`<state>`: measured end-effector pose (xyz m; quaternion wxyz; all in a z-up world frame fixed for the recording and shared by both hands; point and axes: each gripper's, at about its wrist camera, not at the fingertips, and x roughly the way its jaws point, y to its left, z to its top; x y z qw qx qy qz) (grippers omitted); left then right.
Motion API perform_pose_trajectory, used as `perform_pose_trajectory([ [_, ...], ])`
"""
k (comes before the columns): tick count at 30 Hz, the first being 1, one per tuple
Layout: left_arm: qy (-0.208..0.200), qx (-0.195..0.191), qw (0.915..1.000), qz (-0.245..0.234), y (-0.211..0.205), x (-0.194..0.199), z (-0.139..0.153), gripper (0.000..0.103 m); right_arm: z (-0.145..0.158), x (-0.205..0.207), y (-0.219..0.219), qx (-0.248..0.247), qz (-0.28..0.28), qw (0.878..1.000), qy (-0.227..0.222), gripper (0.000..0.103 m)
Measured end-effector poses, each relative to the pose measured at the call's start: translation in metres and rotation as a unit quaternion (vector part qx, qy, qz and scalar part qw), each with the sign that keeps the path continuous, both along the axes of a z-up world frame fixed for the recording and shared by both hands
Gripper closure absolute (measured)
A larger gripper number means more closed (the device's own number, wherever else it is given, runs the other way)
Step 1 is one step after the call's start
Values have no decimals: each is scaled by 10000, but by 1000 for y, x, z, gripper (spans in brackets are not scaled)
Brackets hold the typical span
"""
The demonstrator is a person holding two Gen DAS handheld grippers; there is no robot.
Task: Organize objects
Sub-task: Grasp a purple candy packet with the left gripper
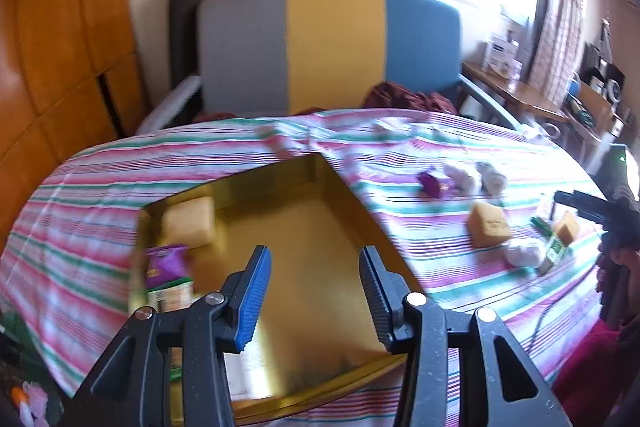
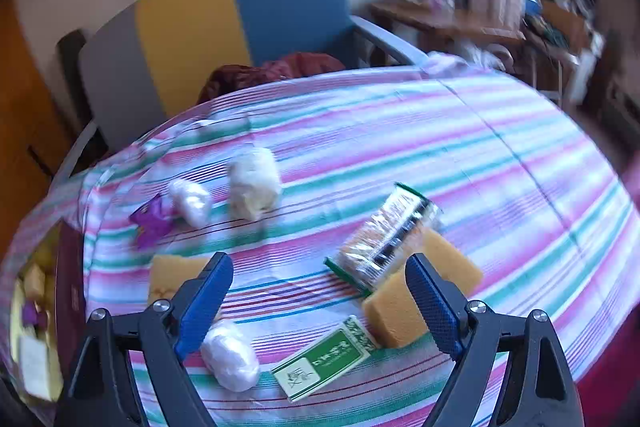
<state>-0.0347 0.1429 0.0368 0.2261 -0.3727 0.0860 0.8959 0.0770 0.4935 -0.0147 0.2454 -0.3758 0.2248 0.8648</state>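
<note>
Hovering over the gold tin, the left tongs stand partly open with nothing between the blue pads, only the tin's bare floor showing in the gap. That tin sits on the striped cloth covering the surface, and at its far left end lie a tan sponge block, a purple packet and a green-edged packet just below it. Out on the cloth to the right of the tin rest another purple wrapper, two pale wrapped bundles and a tan sponge. The right tongs are spread wide and empty, pointing down at the loose things: a green and white box lies flat just ahead of them, a white wrapped bundle sits close beside the left pad, and an orange sponge lies by the right pad with a clear-wrapped biscuit pack leaning across it. A second orange sponge is partly hidden behind the left pad. Farther off are a fuzzy white bundle, which may be cotton though blur hides the detail, a smaller white bundle and a purple packet. A chair striped grey, yellow and blue stands behind the surface.
</note>
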Motion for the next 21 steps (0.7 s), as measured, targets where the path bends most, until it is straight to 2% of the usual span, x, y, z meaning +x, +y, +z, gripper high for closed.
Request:
perform_pose_trajectory([
  [6, -492, 145, 9975, -482, 58, -13, -2, 57, 2, 16, 19, -516, -386, 9974, 315, 14],
  [12, -1142, 287, 9897, -811, 127, -35, -14, 57, 9, 22, 20, -684, -437, 9951, 570, 14],
  [15, -1440, 267, 9863, -765, 155, -53, -30, 57, 10, 20, 16, -720, -319, 9952, 589, 14],
  [21, -2213, 248, 9740, -406, 203, -94, -73, 57, 6, 17, 15, -895, -179, 9941, 594, 14],
])
